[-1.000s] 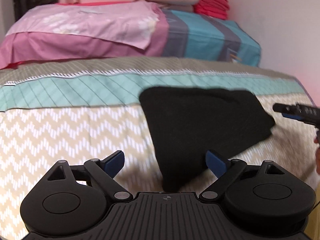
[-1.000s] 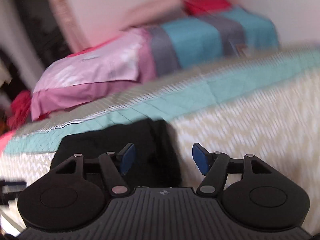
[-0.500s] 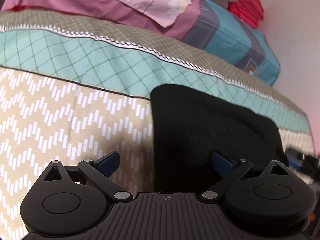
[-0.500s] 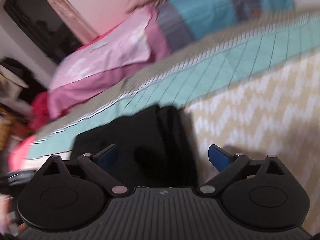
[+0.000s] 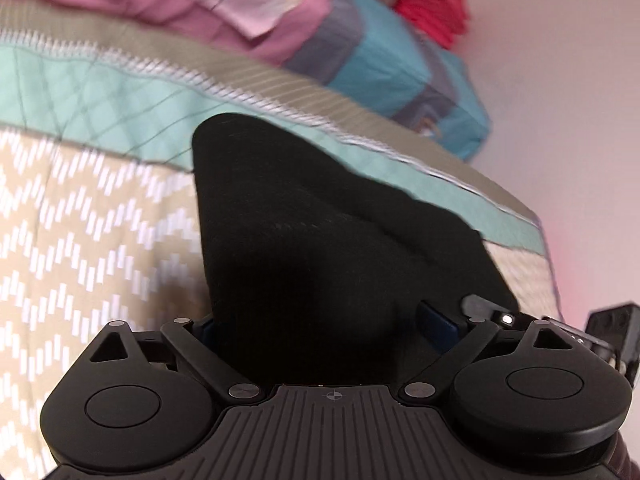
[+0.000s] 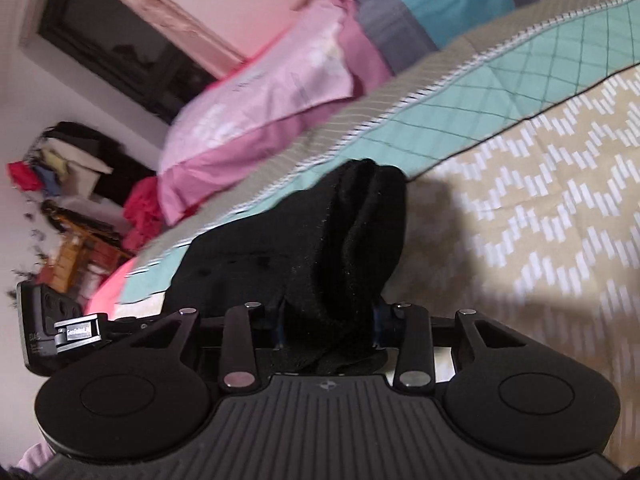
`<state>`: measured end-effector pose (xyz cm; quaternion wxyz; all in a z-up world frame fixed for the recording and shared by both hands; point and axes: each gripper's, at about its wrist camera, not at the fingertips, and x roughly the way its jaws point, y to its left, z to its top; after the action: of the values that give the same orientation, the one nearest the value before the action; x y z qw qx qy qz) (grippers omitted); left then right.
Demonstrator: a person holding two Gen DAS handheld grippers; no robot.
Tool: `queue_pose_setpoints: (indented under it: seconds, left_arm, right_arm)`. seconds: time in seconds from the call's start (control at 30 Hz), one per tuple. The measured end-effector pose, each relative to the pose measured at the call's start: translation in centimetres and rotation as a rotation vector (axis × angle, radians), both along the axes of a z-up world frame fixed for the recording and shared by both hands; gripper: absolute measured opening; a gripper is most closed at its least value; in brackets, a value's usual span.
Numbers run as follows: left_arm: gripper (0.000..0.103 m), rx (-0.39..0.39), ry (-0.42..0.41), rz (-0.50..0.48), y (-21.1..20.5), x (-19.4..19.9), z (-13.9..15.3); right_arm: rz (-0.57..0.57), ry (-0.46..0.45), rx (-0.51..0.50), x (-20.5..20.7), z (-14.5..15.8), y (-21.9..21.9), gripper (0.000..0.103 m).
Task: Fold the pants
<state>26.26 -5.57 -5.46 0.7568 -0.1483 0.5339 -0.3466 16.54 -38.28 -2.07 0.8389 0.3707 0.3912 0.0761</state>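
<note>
The black pants (image 5: 320, 240) lie folded on the patterned bedspread (image 5: 80, 220). In the left wrist view my left gripper (image 5: 320, 326) is low over their near edge, jaws wide, black cloth between the blue pads; no clamp shows. In the right wrist view my right gripper (image 6: 328, 326) is shut on the pants (image 6: 352, 240), with a bunched fold pinched between its pads and lifted off the bed. The right gripper's body shows at the right edge of the left view (image 5: 612, 332), and the left one at the left edge of the right view (image 6: 52, 332).
Pink pillows (image 6: 260, 100) and a teal and grey striped folded blanket (image 5: 380, 64) lie at the head of the bed, with red cloth (image 5: 436, 8) on top. A wall is to the right. Cluttered shelves (image 6: 72, 184) stand beyond the bed's far side.
Both grippers have dropped onto the pants' near edge. The right gripper went from open to shut on a fold and raised it. The left stays open, cloth now between its pads.
</note>
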Motion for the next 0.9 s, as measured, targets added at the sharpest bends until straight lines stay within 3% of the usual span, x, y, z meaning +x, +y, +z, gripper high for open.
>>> queue_pose_setpoints:
  seconds: [0.2,0.33,0.43,0.53,0.63,0.7,0.8,0.9]
  left_arm:
    - [0.103,0.004,-0.142,-0.099,0.7,-7.5,6.5]
    - [0.103,-0.025,-0.151,-0.154,1.7,-12.5,7.8]
    - [0.103,-0.006,-0.152,-0.193,1.7,-15.5,6.9]
    - [0.103,0.048,-0.104,-0.209,1.2,-17.2,3.7]
    - [0.103,0.227,-0.039,-0.203,0.1,-17.7,-0.7]
    - [0.103,0.263,-0.041,-0.213,0.2,-18.2,-2.0]
    - [0.103,0.259,-0.071,-0.205,0.5,-18.5,-1.3]
    - [0.103,0.299,-0.124,-0.213,-0.1,-18.8,-0.5]
  right_arm:
    - [-0.026,-0.073,0.02,-7.9,4.4,1.2,0.041]
    - [-0.072,-0.08,0.029,-13.7,6.0,1.6,0.042]
    - [-0.082,-0.053,-0.003,-17.4,5.9,1.9,0.042]
    - [-0.108,0.029,-0.035,-19.3,2.9,1.9,0.049]
    - [-0.207,0.199,-0.133,-19.9,-0.4,1.9,0.058]
    - [-0.249,0.15,-0.131,-20.7,-0.1,2.0,0.059]
    - [-0.244,0.078,-0.285,-19.8,1.9,3.2,0.071]
    - [-0.188,0.042,-0.395,-17.2,3.0,4.9,0.077]
